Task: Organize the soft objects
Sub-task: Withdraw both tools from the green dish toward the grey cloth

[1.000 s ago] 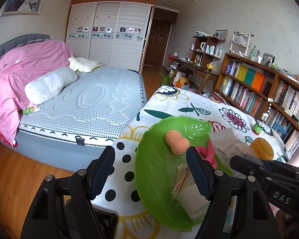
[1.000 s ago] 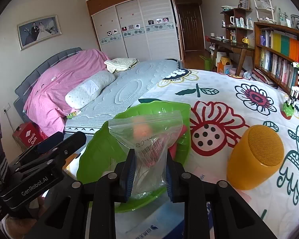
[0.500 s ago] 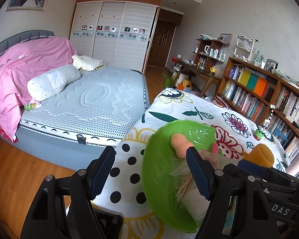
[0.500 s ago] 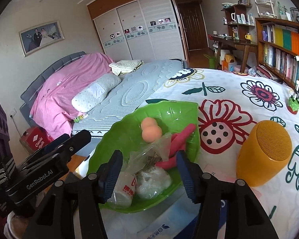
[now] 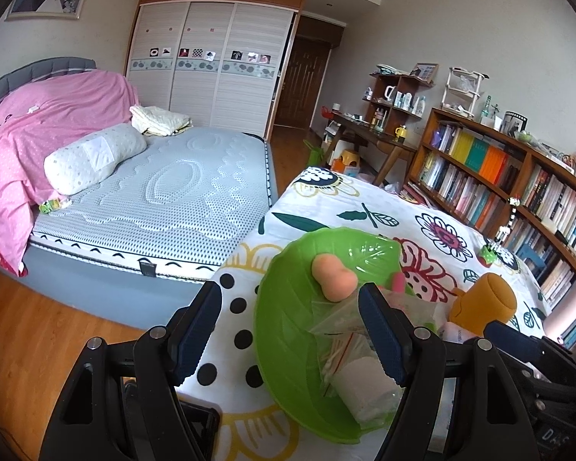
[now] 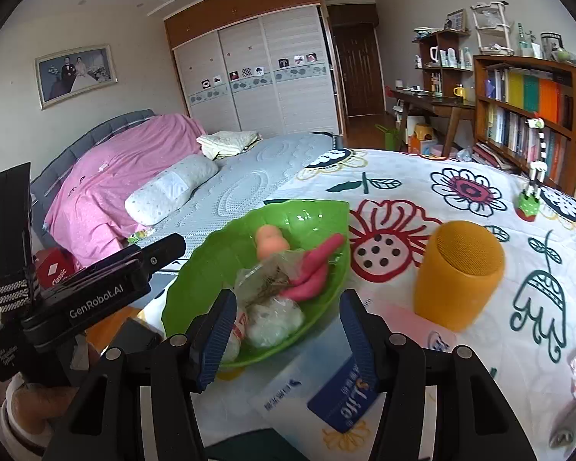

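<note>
Left wrist view. Left gripper: jaws spread wide, nothing between them. Green leaf-shaped bowl: on the flowered tablecloth, reaching up from between the fingers toward 1 o'clock. Contents: peach gourd-shaped sponge near the far rim; clear zip bag of cotton swabs beside the right finger; white wrapped roll at the near rim. Yellow cylinder speaker: at 3 o'clock of the bowl, apart from it.

Right wrist view. Right gripper: jaws spread wide, empty, just short of the bowl's near rim. Contents: sponge at 12 o'clock; pink soft piece at 2 o'clock; zip bag at centre; white wrapped bundle at 6 o'clock. Speaker: upright, at 3 o'clock of the bowl. Blue-and-white tissue pack: flat between the fingers, under the bowl's near edge. Left gripper: at 9 o'clock.
</note>
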The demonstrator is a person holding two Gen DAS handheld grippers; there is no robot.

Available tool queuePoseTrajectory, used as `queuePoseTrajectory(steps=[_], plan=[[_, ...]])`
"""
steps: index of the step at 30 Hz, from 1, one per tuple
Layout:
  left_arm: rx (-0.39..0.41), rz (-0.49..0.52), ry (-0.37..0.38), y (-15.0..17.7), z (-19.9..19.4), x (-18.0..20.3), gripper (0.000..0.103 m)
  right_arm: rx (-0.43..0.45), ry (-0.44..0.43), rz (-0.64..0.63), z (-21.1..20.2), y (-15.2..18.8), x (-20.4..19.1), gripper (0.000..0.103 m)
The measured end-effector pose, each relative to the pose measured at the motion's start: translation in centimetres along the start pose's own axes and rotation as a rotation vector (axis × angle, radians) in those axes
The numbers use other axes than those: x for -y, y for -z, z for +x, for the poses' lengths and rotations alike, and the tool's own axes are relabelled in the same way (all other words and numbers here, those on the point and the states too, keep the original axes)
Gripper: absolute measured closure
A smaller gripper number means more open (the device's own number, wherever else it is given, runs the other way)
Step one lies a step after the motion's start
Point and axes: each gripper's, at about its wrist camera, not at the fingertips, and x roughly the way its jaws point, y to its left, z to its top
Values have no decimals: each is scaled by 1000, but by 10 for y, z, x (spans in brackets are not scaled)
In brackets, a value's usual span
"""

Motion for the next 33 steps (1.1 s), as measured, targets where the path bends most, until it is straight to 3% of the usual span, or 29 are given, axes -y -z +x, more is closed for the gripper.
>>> queuePoseTrajectory(steps=[16,20,33], plan=[[-22,74,65,12,-1,40,28,18,142,157,-41,32,64,43],[-27,93,78,15,-3,50,28,14,168,197,-52,43,80,39],[-48,187,139,25,-11,103,28,52,251,300,-91,72,125,38]])
